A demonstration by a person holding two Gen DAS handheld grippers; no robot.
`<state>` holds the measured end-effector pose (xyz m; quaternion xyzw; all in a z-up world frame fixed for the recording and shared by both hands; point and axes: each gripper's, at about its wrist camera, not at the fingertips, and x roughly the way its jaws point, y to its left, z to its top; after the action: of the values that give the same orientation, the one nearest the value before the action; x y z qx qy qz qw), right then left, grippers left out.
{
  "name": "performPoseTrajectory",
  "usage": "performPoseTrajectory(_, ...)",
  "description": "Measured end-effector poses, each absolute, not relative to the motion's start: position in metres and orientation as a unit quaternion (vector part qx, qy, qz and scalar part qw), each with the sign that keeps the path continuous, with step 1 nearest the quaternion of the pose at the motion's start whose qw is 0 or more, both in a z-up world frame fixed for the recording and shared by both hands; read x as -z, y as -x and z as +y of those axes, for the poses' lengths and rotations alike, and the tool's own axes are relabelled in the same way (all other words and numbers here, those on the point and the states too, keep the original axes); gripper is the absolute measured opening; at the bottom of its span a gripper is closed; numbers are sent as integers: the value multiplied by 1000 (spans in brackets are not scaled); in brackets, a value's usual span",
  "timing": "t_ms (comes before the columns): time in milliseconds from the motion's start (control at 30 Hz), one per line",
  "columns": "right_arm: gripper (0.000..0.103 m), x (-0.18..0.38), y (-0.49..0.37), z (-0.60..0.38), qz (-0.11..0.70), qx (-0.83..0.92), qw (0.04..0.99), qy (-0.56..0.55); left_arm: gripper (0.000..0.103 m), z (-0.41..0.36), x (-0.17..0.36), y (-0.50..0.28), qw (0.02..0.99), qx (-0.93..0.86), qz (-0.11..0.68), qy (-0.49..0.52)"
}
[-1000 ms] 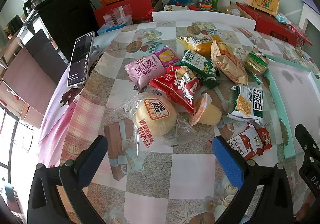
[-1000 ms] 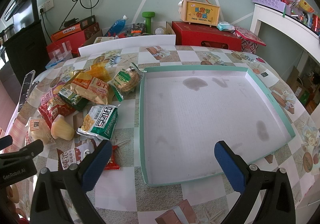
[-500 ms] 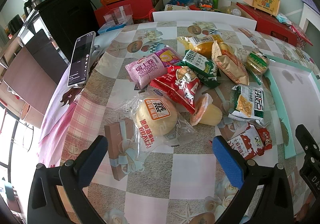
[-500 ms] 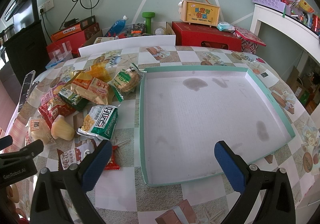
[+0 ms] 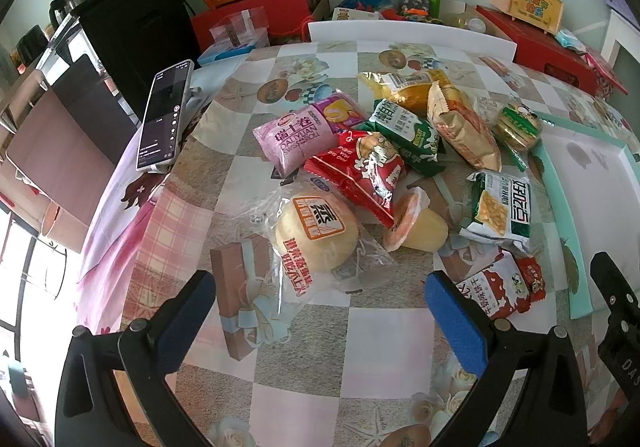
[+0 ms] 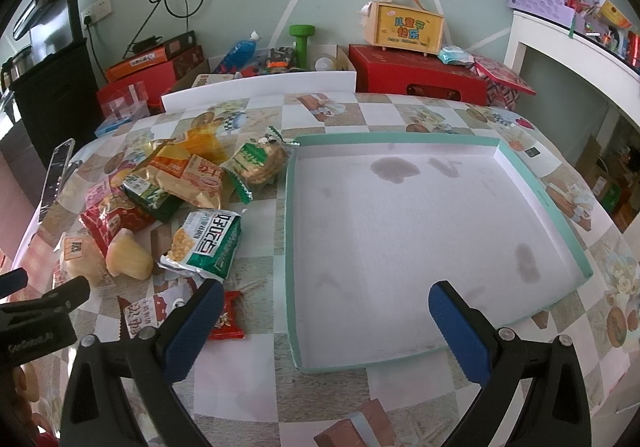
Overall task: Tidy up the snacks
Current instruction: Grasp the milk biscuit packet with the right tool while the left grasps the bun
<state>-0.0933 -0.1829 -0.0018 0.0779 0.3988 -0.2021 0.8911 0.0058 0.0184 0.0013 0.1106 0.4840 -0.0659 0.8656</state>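
Snacks (image 5: 372,171) lie ahead of both wide-open jaws — seemingly untouched — beside tray (image 6: 292,207).

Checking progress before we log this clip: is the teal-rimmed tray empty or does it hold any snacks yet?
Empty. The teal-rimmed tray shows only its bare, stained white floor; every snack, including the green cracker packet, lies on the tablecloth to its left.

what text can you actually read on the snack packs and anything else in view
"DALIYUAN SWISS ROLL" with "瑞士卷": pink swiss roll pack
"蒸": clear-bagged steamed cake
"好吃点": green and white biscuit pack
"儿童节快乐": yellow gift box
"GenRobot.AI": left claw body
Red packs, gold bag, phone screen: too small or blurred.
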Motion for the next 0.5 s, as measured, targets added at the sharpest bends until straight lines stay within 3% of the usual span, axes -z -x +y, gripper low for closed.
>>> performPoseTrajectory(500, 103, 19, 60, -137, 432, 74, 896, -67, 103, 57, -3, -38, 861, 37, 503, -65)
